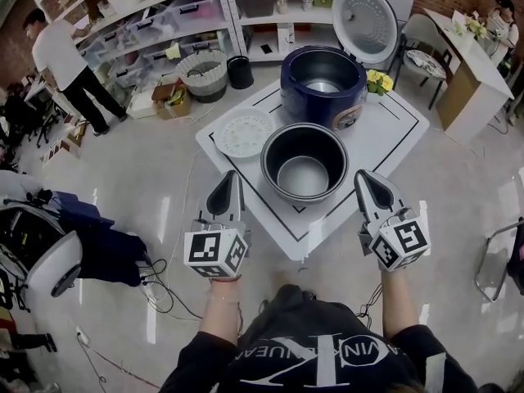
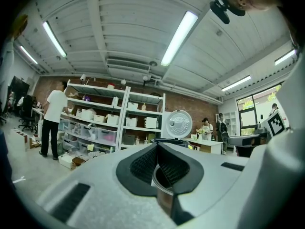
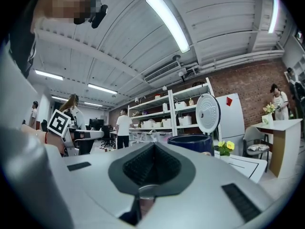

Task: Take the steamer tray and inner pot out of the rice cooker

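Observation:
The dark blue rice cooker (image 1: 323,84) stands at the back of the white table (image 1: 393,125) with its lid (image 1: 364,21) swung up. In front of it the metal inner pot (image 1: 304,174) rests upright on the table. The white round steamer tray (image 1: 243,133) lies flat to the pot's left. My left gripper (image 1: 232,174) hovers just off the pot's left side, shut and holding nothing. On the pot's right side my right gripper (image 1: 363,175) is likewise shut and bare. Both point level toward the cooker (image 3: 190,142), whose lid (image 2: 178,124) shows past the left gripper's jaws.
Shelving (image 1: 155,23) with bins lines the back wall, with a mesh basket (image 1: 202,74) and a black bin (image 1: 240,70) on the floor before it. A person (image 1: 61,60) stands at the left. Yellow flowers (image 1: 379,80), a chair (image 1: 426,51), a desk (image 1: 475,72) and floor cables (image 1: 155,281) surround the table.

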`<act>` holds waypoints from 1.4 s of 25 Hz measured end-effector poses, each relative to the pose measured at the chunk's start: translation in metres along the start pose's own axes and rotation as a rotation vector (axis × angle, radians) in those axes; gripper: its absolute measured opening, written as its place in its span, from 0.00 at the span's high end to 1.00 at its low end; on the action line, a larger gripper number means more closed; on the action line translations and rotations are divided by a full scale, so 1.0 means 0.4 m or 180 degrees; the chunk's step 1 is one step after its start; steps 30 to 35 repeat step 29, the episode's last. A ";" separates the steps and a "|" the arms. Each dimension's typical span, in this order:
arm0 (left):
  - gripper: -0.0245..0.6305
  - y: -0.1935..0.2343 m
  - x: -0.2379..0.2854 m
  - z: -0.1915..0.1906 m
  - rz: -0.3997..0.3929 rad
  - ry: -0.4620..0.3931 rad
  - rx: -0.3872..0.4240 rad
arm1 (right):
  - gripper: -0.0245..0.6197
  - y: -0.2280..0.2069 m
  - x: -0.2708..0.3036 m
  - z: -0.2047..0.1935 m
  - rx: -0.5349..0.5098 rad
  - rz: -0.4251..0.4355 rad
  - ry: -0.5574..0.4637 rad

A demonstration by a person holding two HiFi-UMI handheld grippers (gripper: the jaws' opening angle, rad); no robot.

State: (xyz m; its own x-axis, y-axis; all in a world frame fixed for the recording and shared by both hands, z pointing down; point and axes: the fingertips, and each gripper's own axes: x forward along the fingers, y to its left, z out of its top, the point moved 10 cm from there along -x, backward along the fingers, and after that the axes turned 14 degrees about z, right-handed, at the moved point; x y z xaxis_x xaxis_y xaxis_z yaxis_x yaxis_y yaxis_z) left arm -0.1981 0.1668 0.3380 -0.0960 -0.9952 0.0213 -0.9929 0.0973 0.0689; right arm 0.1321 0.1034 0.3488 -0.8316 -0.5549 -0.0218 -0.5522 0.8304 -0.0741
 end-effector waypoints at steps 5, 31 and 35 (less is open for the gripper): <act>0.95 0.013 -0.022 0.004 0.0034 -0.0004 0.0015 | 0.96 0.011 0.002 -0.004 0.0030 0.0012 -0.0030; 0.95 0.019 -0.046 0.002 0.0056 0.0057 0.0090 | 0.96 0.030 -0.001 -0.024 0.0160 0.0040 0.0016; 0.95 0.019 -0.046 0.002 0.0056 0.0057 0.0090 | 0.96 0.030 -0.001 -0.024 0.0160 0.0040 0.0016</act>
